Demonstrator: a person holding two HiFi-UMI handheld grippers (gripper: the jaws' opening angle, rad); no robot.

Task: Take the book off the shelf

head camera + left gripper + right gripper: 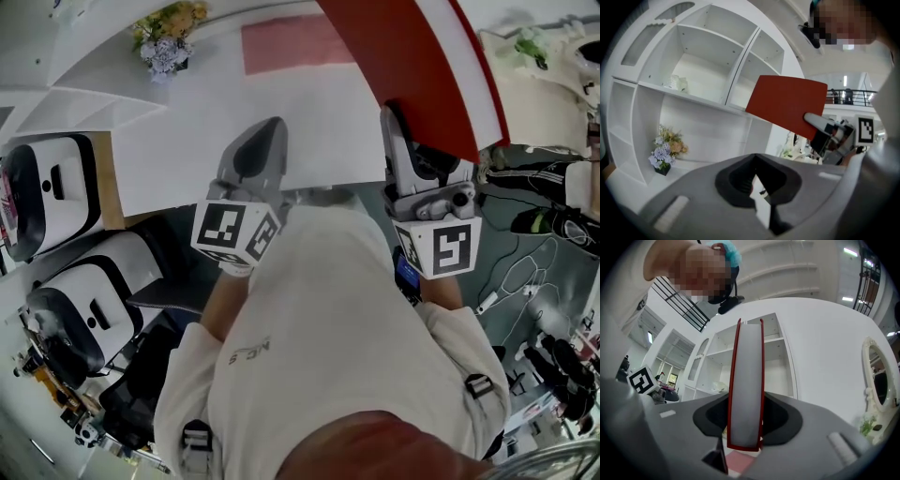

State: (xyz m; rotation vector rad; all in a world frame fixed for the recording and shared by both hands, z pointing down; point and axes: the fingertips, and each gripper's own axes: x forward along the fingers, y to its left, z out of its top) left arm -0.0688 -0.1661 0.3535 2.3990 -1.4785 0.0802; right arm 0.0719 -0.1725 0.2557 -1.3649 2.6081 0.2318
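A thin red book (pixel 412 66) with white pages is held up in the air, clear of the white shelf unit (pixel 234 103). My right gripper (pixel 401 120) is shut on its lower edge. In the right gripper view the book (pixel 746 376) stands edge-on between the jaws of the right gripper (pixel 746 401), which press on both covers. From the left gripper view the book's red cover (pixel 787 105) shows to the right with the right gripper (pixel 820 125) clamped on it. My left gripper (pixel 265 136) hangs to the left of the book, its jaws together and empty, and it faces the shelves (pixel 757 159).
A small pot of flowers (pixel 167 42) stands on a lower shelf at the left. A pink flat rectangle (pixel 295 42) lies on the white surface beyond the grippers. White padded chairs (pixel 52 187) are at the left, cables (pixel 525 272) on the floor at the right. An oval mirror (pixel 876 376) is at the right.
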